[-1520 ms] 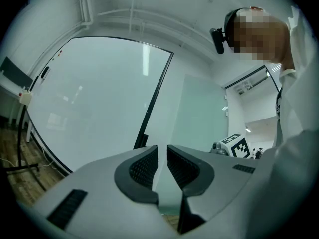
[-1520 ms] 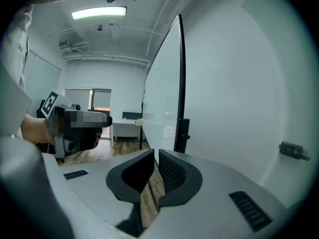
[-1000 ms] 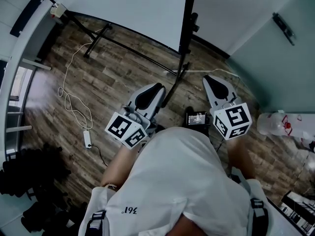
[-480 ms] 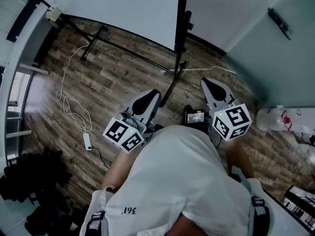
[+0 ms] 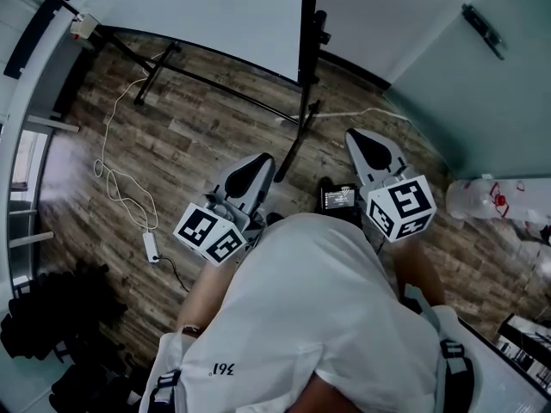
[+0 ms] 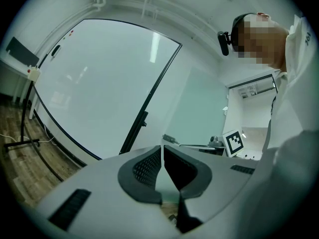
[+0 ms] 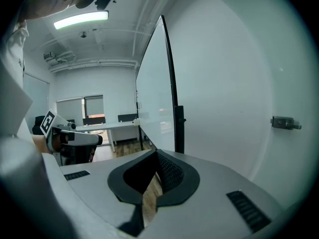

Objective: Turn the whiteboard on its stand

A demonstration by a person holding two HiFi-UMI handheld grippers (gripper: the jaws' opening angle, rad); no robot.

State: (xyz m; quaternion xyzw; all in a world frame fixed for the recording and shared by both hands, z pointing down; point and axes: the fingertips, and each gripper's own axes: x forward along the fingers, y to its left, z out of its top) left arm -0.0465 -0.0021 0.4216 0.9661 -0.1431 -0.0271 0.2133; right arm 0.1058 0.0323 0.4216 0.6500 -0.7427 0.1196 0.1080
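Left gripper (image 6: 162, 151) jaws just been closing, now nearly together, nothing between; right gripper (image 7: 156, 154) closed, empty. Whiteboard (image 5: 215, 11) on stand (image 5: 308, 33) ahead of us, well apart from both. Risk: if we nudge frame with closed tips, they may slip off and board could swing into nearby wall (image 5: 482, 84).

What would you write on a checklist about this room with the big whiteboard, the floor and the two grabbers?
Surface: wood-plank floor; no table near the person.
Job's things: whiteboard upright on its black stand; neither gripper touches it.
Clutter: dark pile at the floor's edge; white bag by the wall.
Grippers: left gripper jaws have just been closing, nearly together, nothing between; right gripper shut, empty.
Cables: white cable loops over the floor.
Surroundings: pale wall; desk further back.
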